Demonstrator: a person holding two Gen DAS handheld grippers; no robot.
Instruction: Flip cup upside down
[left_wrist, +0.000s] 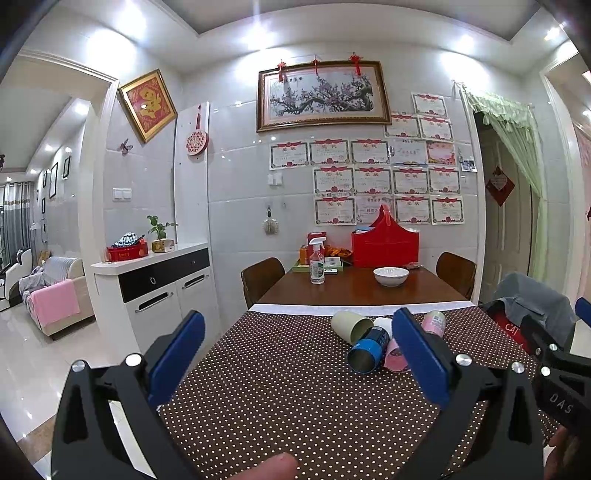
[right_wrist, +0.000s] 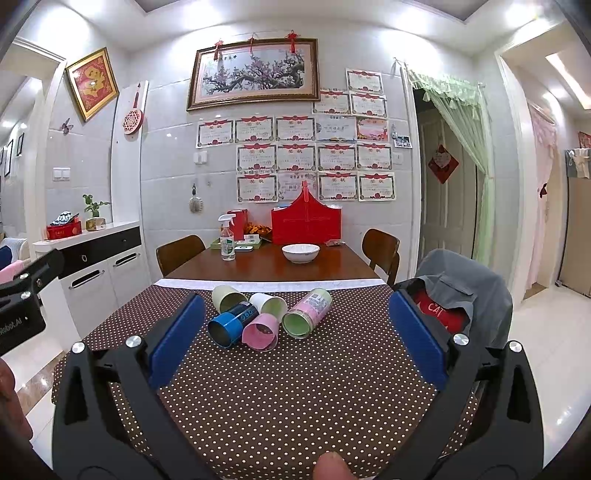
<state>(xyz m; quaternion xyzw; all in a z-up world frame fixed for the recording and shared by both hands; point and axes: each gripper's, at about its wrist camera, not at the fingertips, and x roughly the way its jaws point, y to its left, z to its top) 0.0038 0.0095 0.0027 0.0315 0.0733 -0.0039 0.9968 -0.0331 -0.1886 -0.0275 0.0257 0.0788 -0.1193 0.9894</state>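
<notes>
Several cups lie on their sides in a cluster on the brown polka-dot cloth (right_wrist: 277, 387): a pale green cup (right_wrist: 227, 297), a white cup (right_wrist: 269, 303), a blue cup (right_wrist: 232, 322), a pink cup (right_wrist: 260, 331) and a pink-and-green patterned cup (right_wrist: 306, 313). My right gripper (right_wrist: 295, 339) is open and empty, held just in front of the cluster. My left gripper (left_wrist: 297, 354) is open and empty, left of the cups; its right finger hides part of the pink cup (left_wrist: 394, 356). The pale green cup (left_wrist: 351, 325) and blue cup (left_wrist: 369, 350) also show in the left wrist view.
Beyond the cloth the wooden table (right_wrist: 273, 267) carries a white bowl (right_wrist: 300, 253), a spray bottle (right_wrist: 227, 238) and a red basket (right_wrist: 306, 221). Wooden chairs stand at both sides. A chair draped with a grey jacket (right_wrist: 461, 291) is at the right. A white cabinet (right_wrist: 99, 266) stands left.
</notes>
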